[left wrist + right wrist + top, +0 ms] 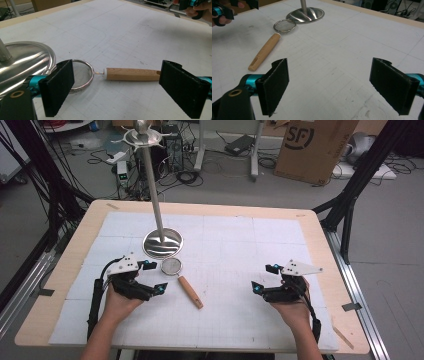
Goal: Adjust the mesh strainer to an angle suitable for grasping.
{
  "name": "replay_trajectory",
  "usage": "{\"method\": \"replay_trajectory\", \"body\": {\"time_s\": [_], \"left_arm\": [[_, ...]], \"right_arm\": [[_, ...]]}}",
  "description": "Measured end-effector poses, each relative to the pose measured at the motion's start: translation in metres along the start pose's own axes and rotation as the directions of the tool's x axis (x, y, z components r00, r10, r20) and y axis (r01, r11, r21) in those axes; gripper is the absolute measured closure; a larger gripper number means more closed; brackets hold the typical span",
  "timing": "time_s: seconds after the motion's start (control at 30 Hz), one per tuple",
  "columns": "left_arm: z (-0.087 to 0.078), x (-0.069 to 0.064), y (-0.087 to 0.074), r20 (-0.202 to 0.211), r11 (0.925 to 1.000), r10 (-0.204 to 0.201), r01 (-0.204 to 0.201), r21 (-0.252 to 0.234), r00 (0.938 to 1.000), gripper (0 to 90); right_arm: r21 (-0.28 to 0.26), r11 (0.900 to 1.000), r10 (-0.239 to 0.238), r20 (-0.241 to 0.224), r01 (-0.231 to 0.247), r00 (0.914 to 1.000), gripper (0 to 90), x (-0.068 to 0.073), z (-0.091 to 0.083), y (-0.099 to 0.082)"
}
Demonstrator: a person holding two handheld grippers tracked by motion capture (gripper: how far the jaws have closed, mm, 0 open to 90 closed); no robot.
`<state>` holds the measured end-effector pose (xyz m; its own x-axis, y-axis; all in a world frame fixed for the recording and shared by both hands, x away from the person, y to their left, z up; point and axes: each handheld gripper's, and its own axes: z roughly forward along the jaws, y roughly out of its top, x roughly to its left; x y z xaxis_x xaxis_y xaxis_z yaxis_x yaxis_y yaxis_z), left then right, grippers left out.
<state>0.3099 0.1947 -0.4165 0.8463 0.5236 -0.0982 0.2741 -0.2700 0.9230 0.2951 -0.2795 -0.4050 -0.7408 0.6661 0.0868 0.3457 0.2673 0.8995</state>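
Scene: person at a bench (60, 285) w/ white gridded mat, one pair of tongs in each hand, seen from above and from each hand's own camera.
Thing in hand: small mesh strainer (172, 266) w/ wooden handle (190, 291), lying flat on the mat, left of centre.
Strainer position: mesh bowl sits just beside the round steel base of an upright stand (162, 242); can't tell if rim touches the base.
Long axis: handle runs from the bowl diagonally toward the person and to the right; free end points at mid-bench.
Left tongs (151, 277): wide apart, nothing between the pads; just left of the strainer, near the bowl end.
Left gripper view: strainer (81, 75) lies crosswise ahead of the tongs, bowl behind the left jaw, handle (132, 74) stretching toward the right jaw.
Right tongs (264, 277): wide apart, holding nothing; well apart from the strainer, on the right side of the mat.
Right gripper view: handle (264, 52) far off at upper left, bowl (285, 25) beyond it.
Nearer hand: left, by a lot.
Judgement: handle lies along the gap, not across it, so left wrist prob. needs a turn before closing on the handle.
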Motion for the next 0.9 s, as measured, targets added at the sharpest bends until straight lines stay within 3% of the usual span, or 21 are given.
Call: {"method": "replay_trajectory", "body": {"time_s": [0.33, 0.57, 0.67, 0.9], "left_arm": [[0.005, -0.004, 0.001, 0.021, 0.9995, 0.012, -0.013, 0.029, 0.9997, 17.1], [0.015, -0.011, 0.006, 0.052, 0.9978, 0.031, -0.034, 0.056, 0.9982, 29.4], [0.019, -0.012, 0.006, 0.049, 0.997, 0.033, -0.036, 0.068, 0.9983, 35.5], [0.037, -0.012, 0.012, -0.012, 0.9951, 0.028, -0.027, 0.095, 0.9995, 55.1]], "right_arm": [[0.017, 0.9998, -0.003, -0.002, 0.004, 1.0, 15.2, 0.001, 0.002, -0.002], [0.023, 0.9996, -0.017, -0.018, 0.017, 0.9997, 15.2, 0.005, 0.005, 0.0], [0.027, 0.9996, -0.011, -0.018, 0.011, 0.9998, 15.2, 0.004, 0.006, -0.001], [0.027, 0.9996, -0.012, -0.02, 0.012, 0.9997, 15.8, 0.004, 0.005, -0.001]]}}
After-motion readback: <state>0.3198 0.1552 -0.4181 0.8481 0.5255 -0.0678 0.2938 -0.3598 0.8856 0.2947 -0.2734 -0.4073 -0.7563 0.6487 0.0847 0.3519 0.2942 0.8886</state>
